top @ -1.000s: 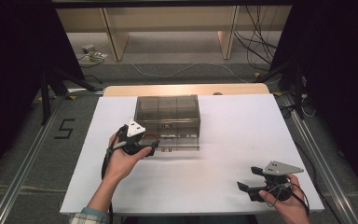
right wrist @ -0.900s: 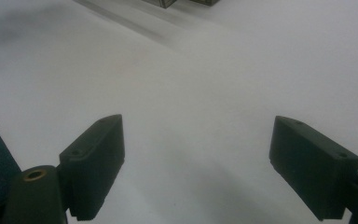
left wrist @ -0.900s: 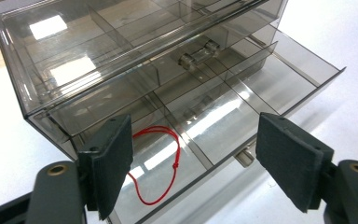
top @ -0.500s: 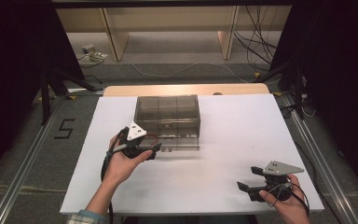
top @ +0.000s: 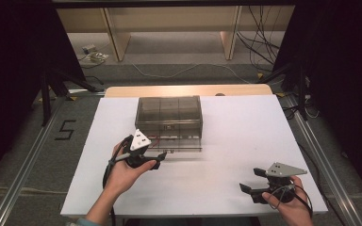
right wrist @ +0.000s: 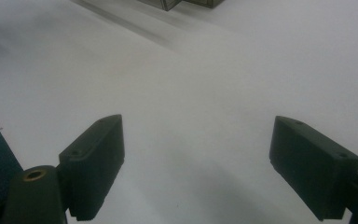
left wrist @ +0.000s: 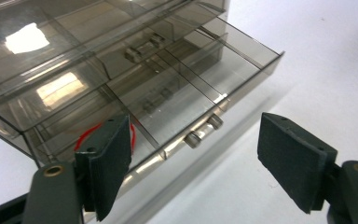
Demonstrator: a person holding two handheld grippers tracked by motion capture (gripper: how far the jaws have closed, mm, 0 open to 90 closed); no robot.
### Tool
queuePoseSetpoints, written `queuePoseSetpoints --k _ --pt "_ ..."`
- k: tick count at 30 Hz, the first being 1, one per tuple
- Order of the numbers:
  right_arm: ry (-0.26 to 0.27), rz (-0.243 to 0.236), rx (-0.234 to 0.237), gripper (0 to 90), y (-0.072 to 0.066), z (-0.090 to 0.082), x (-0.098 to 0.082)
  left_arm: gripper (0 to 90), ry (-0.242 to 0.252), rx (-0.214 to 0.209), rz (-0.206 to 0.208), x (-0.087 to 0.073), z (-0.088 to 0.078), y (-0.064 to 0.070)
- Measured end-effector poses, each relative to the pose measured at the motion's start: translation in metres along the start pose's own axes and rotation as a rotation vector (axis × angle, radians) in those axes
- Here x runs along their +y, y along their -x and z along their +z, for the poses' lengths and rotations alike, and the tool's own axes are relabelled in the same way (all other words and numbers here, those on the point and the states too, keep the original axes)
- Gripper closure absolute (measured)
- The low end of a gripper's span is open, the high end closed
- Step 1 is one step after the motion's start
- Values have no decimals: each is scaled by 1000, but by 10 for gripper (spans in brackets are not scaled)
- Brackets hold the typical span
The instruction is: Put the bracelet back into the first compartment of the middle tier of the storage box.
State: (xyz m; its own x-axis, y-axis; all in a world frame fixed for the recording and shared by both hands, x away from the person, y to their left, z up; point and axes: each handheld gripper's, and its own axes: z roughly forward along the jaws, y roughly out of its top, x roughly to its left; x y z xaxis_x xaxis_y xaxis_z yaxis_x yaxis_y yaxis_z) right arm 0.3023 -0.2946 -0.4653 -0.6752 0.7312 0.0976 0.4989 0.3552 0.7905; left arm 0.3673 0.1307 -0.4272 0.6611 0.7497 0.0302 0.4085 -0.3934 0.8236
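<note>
Since a second ago the left gripper (top: 162,156) has drawn back toward the person, and the drawer (top: 179,143) has come out of the smoky plastic box (top: 168,113). Left gripper view: jaws apart, the drawer's handle (left wrist: 200,132) between and just ahead. Right gripper view: jaws wide apart over the bare white table (right wrist: 205,84), the box far ahead.

Left gripper (top: 161,157): you've drawn it back toward yourself, away from the cabinet's front; the fingers (left wrist: 106,161) now stand wide apart with nothing between them.
Drawer (left wrist: 200,93): the bottom drawer of the smoky clear organizer (top: 168,113) has come out; a second ago it sat nearly flush, now its front edge juts forward over the tabletop (top: 245,136).
Drawer knob (left wrist: 201,131): free, just ahead of your fingers.
</note>
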Motion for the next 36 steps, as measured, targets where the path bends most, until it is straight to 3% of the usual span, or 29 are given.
queuePoseSetpoints --k 19,27,36 --pt "2 -6 5 187 -1 1 0 258 11 -28 38 -21 -9 14" --pt "1 -3 7 187 -1 1 0 256 15 -54 67 -38 -12 20" --pt "-1 -5 12 187 -2 1 0 250 15 -54 78 -53 -18 24"
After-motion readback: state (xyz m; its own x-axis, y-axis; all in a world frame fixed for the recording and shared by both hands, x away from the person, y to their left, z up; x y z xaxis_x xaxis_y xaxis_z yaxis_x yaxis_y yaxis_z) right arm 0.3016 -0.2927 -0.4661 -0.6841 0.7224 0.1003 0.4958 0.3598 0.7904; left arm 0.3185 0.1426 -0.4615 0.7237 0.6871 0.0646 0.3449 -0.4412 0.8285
